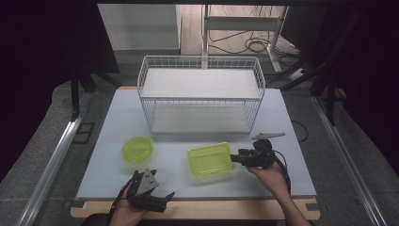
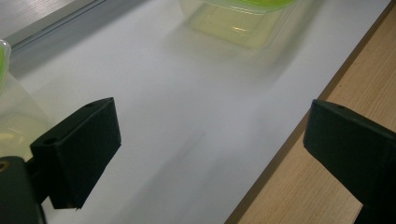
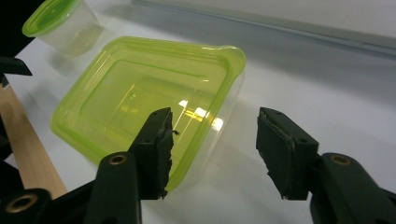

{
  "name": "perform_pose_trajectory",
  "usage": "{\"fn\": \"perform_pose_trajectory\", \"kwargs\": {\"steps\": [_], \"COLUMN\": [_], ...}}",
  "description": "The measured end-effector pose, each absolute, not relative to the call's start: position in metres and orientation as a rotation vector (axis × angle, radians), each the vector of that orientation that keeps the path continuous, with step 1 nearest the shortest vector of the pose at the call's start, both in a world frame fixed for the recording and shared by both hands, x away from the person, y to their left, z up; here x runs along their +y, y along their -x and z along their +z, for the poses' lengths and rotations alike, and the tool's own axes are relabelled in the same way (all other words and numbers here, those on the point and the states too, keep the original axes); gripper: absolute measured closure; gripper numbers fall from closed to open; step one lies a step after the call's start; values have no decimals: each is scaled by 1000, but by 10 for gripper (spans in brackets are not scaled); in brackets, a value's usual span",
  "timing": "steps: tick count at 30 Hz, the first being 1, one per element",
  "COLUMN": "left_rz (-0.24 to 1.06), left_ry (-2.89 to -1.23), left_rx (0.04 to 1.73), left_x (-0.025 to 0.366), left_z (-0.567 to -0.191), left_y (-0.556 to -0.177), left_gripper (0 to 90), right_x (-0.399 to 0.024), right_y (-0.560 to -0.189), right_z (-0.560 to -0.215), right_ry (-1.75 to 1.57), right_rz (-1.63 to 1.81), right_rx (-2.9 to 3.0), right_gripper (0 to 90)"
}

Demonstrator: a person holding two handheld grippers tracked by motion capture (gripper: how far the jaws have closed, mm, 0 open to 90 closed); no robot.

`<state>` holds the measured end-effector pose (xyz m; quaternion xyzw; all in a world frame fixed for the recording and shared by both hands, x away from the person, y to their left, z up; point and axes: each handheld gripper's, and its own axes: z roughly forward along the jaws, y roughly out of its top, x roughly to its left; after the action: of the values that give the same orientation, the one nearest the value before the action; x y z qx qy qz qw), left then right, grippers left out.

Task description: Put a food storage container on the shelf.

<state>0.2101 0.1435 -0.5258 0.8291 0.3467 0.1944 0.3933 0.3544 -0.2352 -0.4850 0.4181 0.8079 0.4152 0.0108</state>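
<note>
A rectangular clear container with a lime-green lid sits at the front middle of the white table. My right gripper is at its right end. Its jaws stand partly apart across the container's near corner: one over the lid's rim, the other beside the clear wall, neither visibly pressing. A round green-lidded tub stands to the left. My left gripper hovers over the table's front edge, wide open, with nothing between its jaws. The rectangular container lies ahead of it.
A white wire basket with two shelves stands at the back middle of the table. A wooden strip runs along the table's front edge. Desk legs and cables lie on the floor beyond.
</note>
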Motion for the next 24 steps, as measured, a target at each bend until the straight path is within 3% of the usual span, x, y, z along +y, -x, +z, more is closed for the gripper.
{"fn": "perform_pose_trajectory", "kwargs": {"steps": [19, 24], "left_rz": [503, 504], "left_ry": [-2126, -2128], "left_rx": [866, 864], "left_x": [142, 142], "left_z": [-526, -526], "left_y": [-209, -209], "left_gripper": [41, 41], "right_x": [-229, -227], "right_y": [-384, -383], "right_z": [-498, -493], "right_ry": [-1604, -1596], "right_rz": [1413, 1475], "right_rx": [2675, 2695], "right_gripper": [785, 805]}}
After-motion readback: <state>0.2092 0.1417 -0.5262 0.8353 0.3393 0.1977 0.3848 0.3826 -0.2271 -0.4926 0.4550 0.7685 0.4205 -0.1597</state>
